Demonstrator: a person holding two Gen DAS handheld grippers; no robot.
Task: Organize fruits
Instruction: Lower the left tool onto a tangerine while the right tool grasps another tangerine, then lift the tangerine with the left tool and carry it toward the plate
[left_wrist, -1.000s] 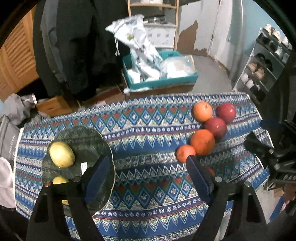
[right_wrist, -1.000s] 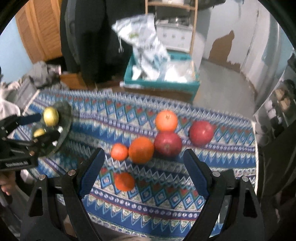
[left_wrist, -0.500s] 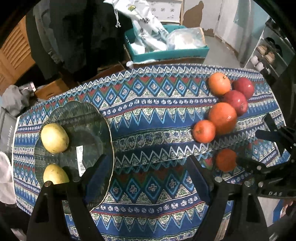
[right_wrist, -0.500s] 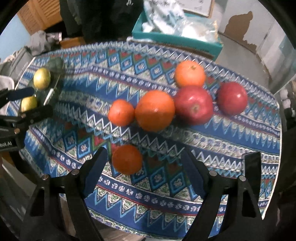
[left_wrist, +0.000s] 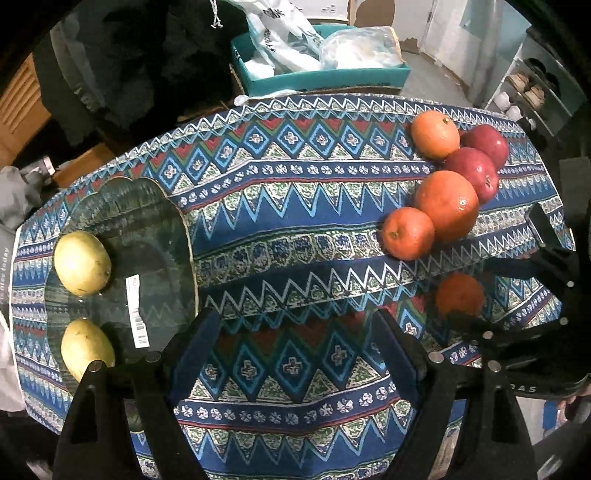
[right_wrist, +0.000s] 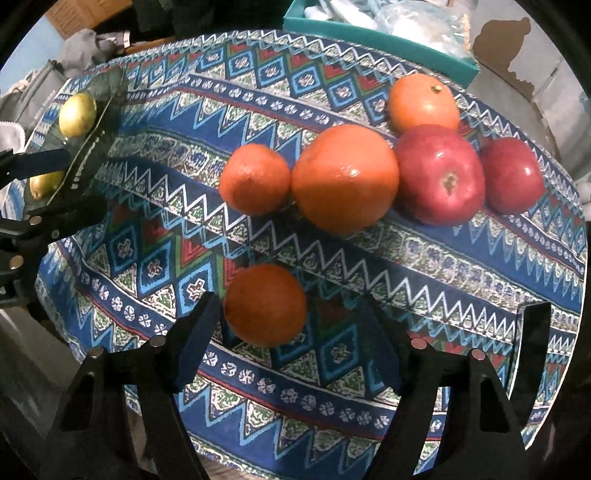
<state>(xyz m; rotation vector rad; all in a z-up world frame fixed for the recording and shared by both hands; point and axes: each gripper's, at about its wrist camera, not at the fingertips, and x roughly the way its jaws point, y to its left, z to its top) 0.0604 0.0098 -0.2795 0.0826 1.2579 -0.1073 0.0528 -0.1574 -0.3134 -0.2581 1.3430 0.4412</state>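
Both claws have dropped closer to the patterned counter (left_wrist: 295, 229). The right claw (right_wrist: 291, 332) is closing around a lone orange (right_wrist: 264, 304), its pads not yet touching. The left claw (left_wrist: 295, 343) stands open and empty over bare cloth. "DAS" shows on the right claw in the left view only. A white barcode sticker (left_wrist: 137, 310) lies on the glass plate (left_wrist: 147, 221) holding two yellow fruits (left_wrist: 82, 262). Farther back, three oranges (right_wrist: 345, 177) and two apples (right_wrist: 441, 173) cluster together.

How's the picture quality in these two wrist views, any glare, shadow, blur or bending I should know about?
Left wrist view: fisheye bends the tablecloth edges; the glass plate is see-through and dim; the lone orange sits in shadow beside the right gripper. Right wrist view: small glare spots on the big orange and red apple; corners black; lone orange slightly soft.
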